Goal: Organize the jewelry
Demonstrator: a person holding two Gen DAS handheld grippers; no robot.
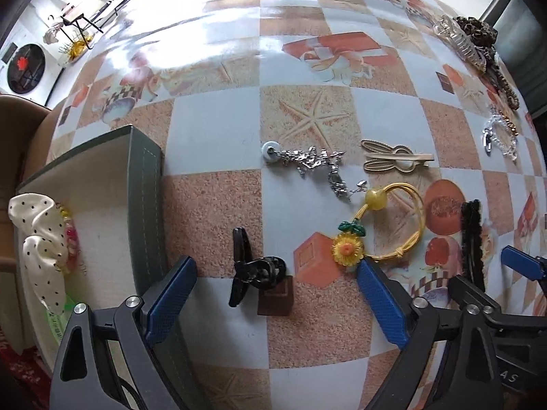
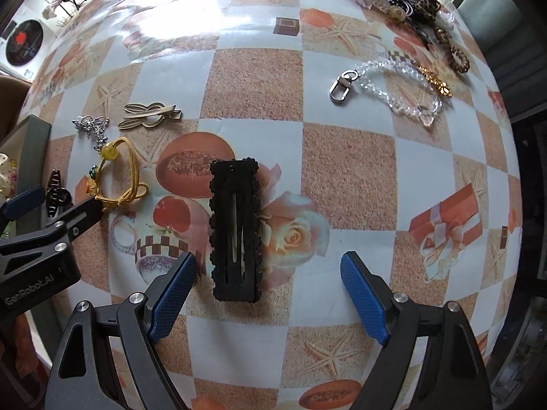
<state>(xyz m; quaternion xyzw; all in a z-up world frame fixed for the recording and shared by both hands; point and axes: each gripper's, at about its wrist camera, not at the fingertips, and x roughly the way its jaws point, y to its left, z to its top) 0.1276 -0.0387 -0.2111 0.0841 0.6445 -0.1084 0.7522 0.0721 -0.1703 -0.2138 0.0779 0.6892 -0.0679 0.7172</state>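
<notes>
Hovering wide open, the left gripper (image 1: 275, 294) straddles a small black claw clip (image 1: 254, 271) while the right gripper (image 2: 268, 292), also open, brackets a black rectangular snap hair clip (image 2: 236, 230).

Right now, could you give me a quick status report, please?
Left gripper open over black claw clip. Right gripper open over black snap clip. Nothing held. Nothing in the way.
</notes>
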